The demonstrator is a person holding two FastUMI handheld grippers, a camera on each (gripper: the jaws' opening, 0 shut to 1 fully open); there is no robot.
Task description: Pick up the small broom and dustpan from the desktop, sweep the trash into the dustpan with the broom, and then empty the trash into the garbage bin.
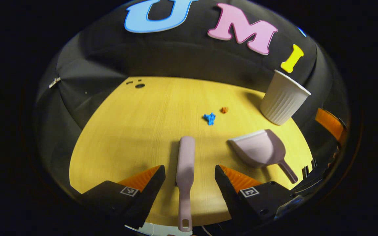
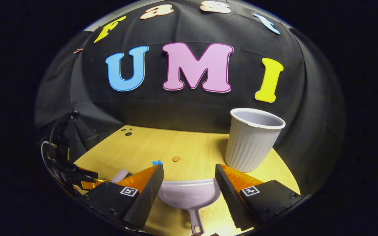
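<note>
No readable text, label or number on anything.

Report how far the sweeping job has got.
Done: nothing yet. The broom and dustpan lie on the desktop, neither gripped. In hand: the left gripper is open astride the broom, the right gripper open astride the dustpan. Left: grasp both, sweep the blue scrap and orange scrap into the dustpan, tip it into the white bin.
</note>
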